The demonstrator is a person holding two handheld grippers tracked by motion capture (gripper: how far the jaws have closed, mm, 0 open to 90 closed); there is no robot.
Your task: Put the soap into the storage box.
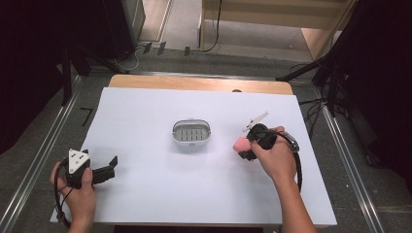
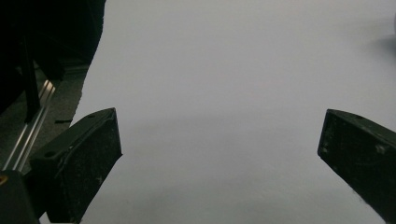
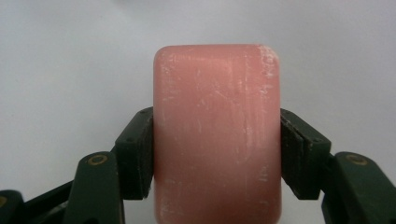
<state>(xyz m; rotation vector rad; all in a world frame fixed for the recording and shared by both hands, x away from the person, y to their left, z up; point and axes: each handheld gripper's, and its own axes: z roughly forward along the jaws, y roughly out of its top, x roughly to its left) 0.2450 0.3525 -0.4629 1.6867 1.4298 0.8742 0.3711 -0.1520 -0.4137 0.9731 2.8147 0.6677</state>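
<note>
A pink bar of soap (image 3: 217,135) is clamped between the jaws of my right gripper (image 3: 217,154), which is shut on it. From above, the soap (image 1: 240,144) pokes out of the right gripper (image 1: 245,148) over the white sheet, to the right of a small grey-white soap dish (image 1: 192,132) with a slotted bottom. My left gripper (image 1: 108,171) rests near the sheet's left front corner, its jaws spread wide with nothing between them. In the left gripper view the two black jaws frame bare white sheet (image 2: 224,116).
White paper (image 1: 145,194) covers most of a wooden table (image 1: 194,83). Metal rails (image 1: 39,160) run along both sides of the table. Black stands and cables sit at the far left and right on the floor.
</note>
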